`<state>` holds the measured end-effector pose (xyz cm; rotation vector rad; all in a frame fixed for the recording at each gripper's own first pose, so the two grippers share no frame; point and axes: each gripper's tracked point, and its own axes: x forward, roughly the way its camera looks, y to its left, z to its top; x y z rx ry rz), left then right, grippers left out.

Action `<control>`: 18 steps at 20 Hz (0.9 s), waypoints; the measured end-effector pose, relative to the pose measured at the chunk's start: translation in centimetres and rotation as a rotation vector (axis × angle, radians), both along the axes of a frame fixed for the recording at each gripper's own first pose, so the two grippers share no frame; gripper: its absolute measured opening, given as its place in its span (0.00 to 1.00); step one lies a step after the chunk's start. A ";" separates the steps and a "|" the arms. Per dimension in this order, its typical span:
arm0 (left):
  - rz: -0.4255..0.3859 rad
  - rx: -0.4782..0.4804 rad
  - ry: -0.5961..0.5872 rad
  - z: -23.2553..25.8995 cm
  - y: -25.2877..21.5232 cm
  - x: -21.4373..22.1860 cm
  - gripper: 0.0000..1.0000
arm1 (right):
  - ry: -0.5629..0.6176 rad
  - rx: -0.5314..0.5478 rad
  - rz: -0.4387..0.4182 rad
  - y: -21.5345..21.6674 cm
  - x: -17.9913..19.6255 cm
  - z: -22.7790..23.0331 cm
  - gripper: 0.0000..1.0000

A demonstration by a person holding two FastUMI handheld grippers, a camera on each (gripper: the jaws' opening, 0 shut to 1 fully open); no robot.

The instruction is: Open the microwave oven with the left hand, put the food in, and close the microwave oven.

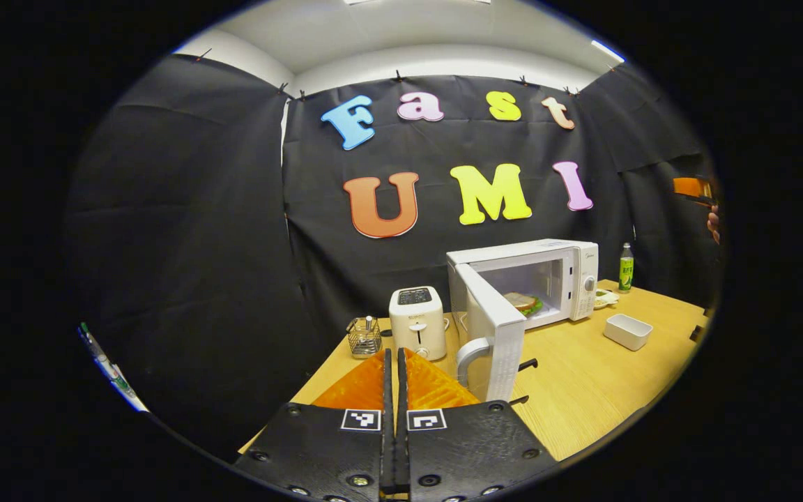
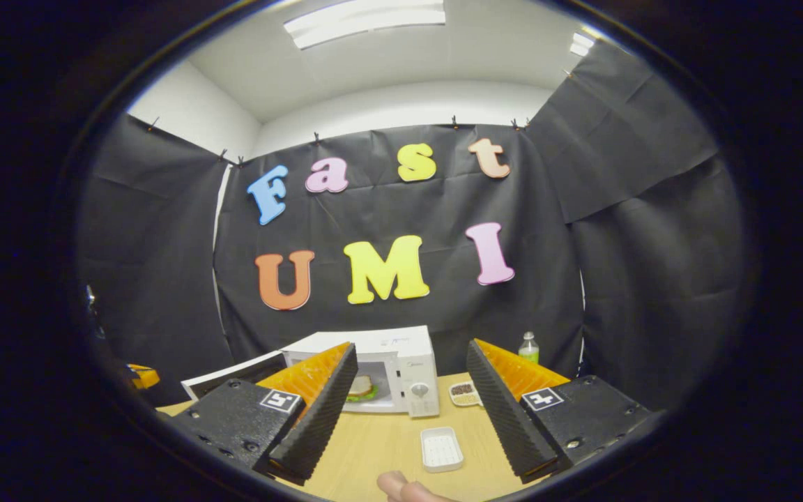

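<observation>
Right of centre in the left gripper view: boxy white microwave point(image 1: 523, 282), door point(image 1: 492, 333) swung wide, sandwich point(image 1: 522, 302) inside. Bottom centre, left gripper point(image 1: 395, 362) pressed closed, empty. In the right gripper view, right gripper point(image 2: 408, 376) spread open.

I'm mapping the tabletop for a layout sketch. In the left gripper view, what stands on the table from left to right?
Wire basket → toaster → microwave with its door open and a sandwich inside → white tray.

left hand-held gripper point(image 1: 396, 362) | right hand-held gripper point(image 2: 408, 394) | black screwed mounts | square tags
</observation>
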<state>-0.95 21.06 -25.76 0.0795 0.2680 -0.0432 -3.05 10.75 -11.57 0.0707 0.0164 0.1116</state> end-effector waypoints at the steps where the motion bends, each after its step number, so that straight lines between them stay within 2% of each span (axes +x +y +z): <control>1: -0.003 -0.022 0.004 -0.5 -0.1 0.5 0.00 | 0.009 0.002 0.010 -0.4 -0.5 0.1 0.91; 2: -0.010 -0.040 0.004 -0.8 -0.4 0.9 0.00 | 0.011 0.004 0.017 -0.8 -0.9 0.2 1.00; 3: -0.013 -0.051 0.007 -1.4 -0.7 1.3 0.00 | 0.003 0.005 0.026 -1.0 -1.2 0.7 0.91; 5: -0.023 -0.063 0.001 -2.0 -1.4 1.8 0.00 | -0.023 -0.005 0.030 -1.6 -1.9 1.4 0.91; 6: -0.033 -0.067 0.006 -2.5 -2.0 2.0 0.00 | -0.039 -0.011 0.036 -1.7 -2.2 1.7 1.00; 7: -0.038 -0.060 0.008 -3.0 -2.4 2.3 0.00 | -0.057 -0.012 0.043 -1.7 -2.6 2.1 0.91; 11: -0.083 -0.074 0.054 -5.6 -4.4 3.2 0.00 | -0.106 -0.006 0.069 -2.3 -3.4 2.9 0.91; 13: -0.086 -0.091 0.040 -6.0 -4.8 3.6 0.00 | -0.099 -0.008 0.079 -2.6 -3.5 2.6 0.91; 14: -0.097 -0.125 0.050 -6.6 -5.1 3.8 0.00 | -0.098 -0.008 0.077 -2.9 -3.5 2.6 0.91; 15: -0.111 -0.173 0.063 -7.2 -5.9 3.9 0.00 | -0.101 -0.008 0.074 -3.3 -3.6 2.7 1.00; 16: -0.127 -0.213 0.071 -7.4 -6.7 4.0 0.00 | -0.107 -0.007 0.067 -4.0 -3.5 2.6 0.91; 17: -0.139 -0.231 0.065 -7.4 -7.2 4.1 0.00 | -0.113 -0.007 0.059 -4.4 -3.5 2.6 1.00; 18: -0.159 -0.246 0.056 -7.2 -8.1 4.1 0.00 | -0.123 -0.001 0.056 -4.6 -3.4 2.7 0.91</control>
